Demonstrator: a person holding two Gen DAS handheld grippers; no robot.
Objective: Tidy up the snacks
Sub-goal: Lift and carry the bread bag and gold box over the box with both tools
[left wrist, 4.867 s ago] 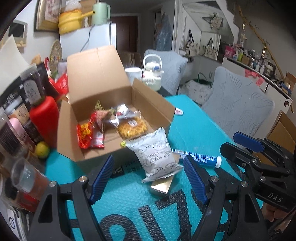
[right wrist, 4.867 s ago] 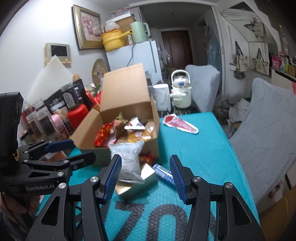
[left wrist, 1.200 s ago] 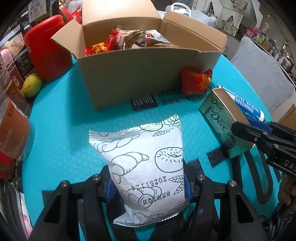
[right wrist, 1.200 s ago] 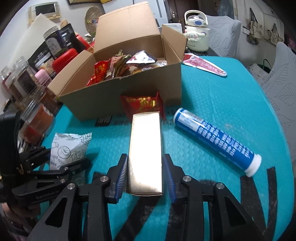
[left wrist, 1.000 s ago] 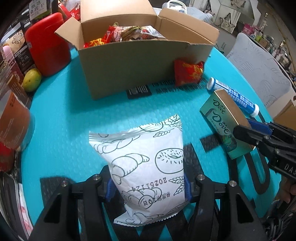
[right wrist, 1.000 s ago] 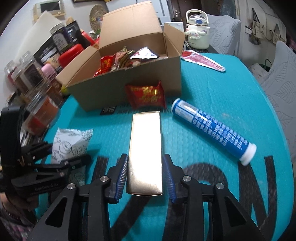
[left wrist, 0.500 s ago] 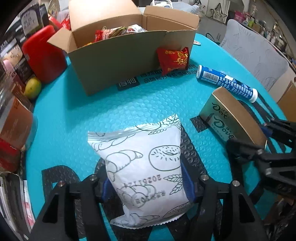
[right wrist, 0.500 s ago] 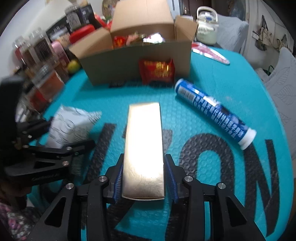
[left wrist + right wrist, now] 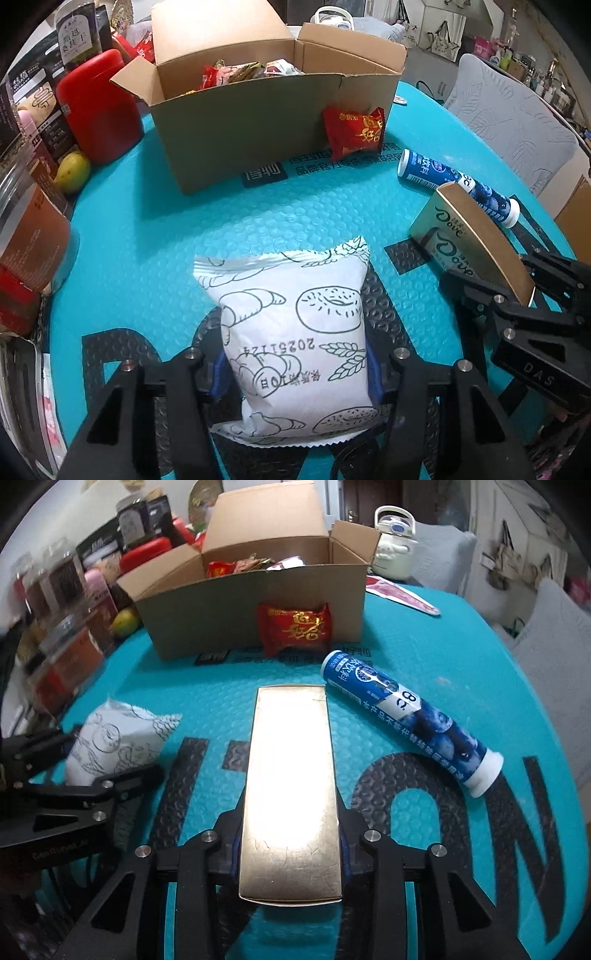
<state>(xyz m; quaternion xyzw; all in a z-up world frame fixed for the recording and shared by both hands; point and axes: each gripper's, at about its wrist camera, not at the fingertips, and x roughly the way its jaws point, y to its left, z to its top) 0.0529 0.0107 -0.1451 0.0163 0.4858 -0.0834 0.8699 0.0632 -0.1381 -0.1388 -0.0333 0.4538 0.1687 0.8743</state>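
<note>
On the far left of the teal table mat (image 9: 155, 229) jars and a red canister (image 9: 98, 105) crowd the edge, with a yellow-green fruit (image 9: 72, 171) just beside the canister. Next along, the left gripper (image 9: 295, 369) has its jaws clamped on a white pastry packet (image 9: 295, 332) printed with croissants and doughnuts; those jaws have just been closing, and the blue pads press the packet's sides low over the mat. Behind it stands the open cardboard box (image 9: 258, 122), snack wrappers heaped inside, and a red snack packet (image 9: 293, 629) leans against its front wall. Moving right, the right gripper (image 9: 290, 845) is closed tight on a long gold Dove chocolate box (image 9: 291, 779), jaws pinching its near end, far end pointing toward the carton. Just right of that, a blue tube (image 9: 406, 716) with a white cap lies on its side on the mat, near the gold box but apart from it.
</note>
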